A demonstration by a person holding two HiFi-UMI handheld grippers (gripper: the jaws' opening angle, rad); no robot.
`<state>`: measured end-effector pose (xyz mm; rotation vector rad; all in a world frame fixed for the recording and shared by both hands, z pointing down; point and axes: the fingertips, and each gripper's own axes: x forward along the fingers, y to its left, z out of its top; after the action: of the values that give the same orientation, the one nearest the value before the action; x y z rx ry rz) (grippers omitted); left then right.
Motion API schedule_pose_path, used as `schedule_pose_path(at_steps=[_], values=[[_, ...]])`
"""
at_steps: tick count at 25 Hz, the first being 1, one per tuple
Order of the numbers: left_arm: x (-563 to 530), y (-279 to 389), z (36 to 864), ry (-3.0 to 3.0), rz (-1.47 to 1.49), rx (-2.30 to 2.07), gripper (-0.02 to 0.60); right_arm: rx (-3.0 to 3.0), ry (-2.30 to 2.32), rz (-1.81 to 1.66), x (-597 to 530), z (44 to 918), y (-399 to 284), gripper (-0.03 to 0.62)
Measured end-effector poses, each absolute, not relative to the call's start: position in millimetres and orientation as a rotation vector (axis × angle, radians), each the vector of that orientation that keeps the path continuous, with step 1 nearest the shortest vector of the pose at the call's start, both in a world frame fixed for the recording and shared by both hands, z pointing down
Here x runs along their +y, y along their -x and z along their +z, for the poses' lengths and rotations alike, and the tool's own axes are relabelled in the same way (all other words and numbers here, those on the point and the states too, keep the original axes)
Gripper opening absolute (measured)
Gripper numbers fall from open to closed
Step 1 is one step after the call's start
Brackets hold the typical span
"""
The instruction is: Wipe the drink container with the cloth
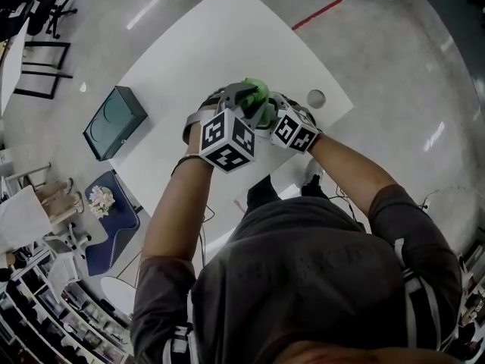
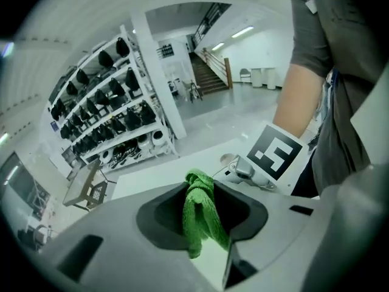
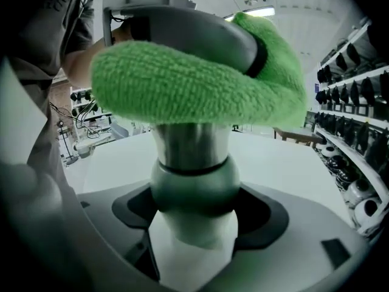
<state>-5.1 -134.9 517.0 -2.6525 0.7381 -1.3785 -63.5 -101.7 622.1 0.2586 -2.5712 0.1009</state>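
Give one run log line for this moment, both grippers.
left gripper: shut on cloth | right gripper: shut on drink container | cloth: draped over its top

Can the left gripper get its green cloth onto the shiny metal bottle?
Probably yes: the fluffy green cloth in the left gripper drapes over the top of the silver metal bottle, nothing between.

White table [image 1: 189, 59], dark green case [image 1: 114, 121], stocked shelves [image 2: 109, 120]

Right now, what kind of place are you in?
Probably a big lab or workshop hall, not a home. Tall racks full of dark gear stand near the white table, stairs climb at the back, and the shiny floor spreads wide.
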Motion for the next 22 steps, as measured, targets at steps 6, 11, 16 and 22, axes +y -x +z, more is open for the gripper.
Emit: schedule_pose_path(at_steps=[6, 11, 16, 22], values=[[-145.5, 21.6, 515.3, 2.749, -1.32, 0.857, 0.109, -2.575, -0.251, 0.099, -101.6, 622.1, 63.7, 0.364], [-150.7, 50.0, 522.2, 2.852, -1.273, 0.976, 0.106, -2.585, -0.249, 0.094, -102.7, 624.1, 62.7, 0.362], [-142.9, 69.6, 525.2, 3.06, -1.099, 1.142, 0.103, -2.579, -0.247, 0.103, -102.2, 624.0, 63.4, 0.364], [-92.3, 86.5, 582.7, 3.094, -1.282, 1.126, 0.101, -2.577, -0.244, 0.14, -99.3, 628.0, 65.7, 0.365]])
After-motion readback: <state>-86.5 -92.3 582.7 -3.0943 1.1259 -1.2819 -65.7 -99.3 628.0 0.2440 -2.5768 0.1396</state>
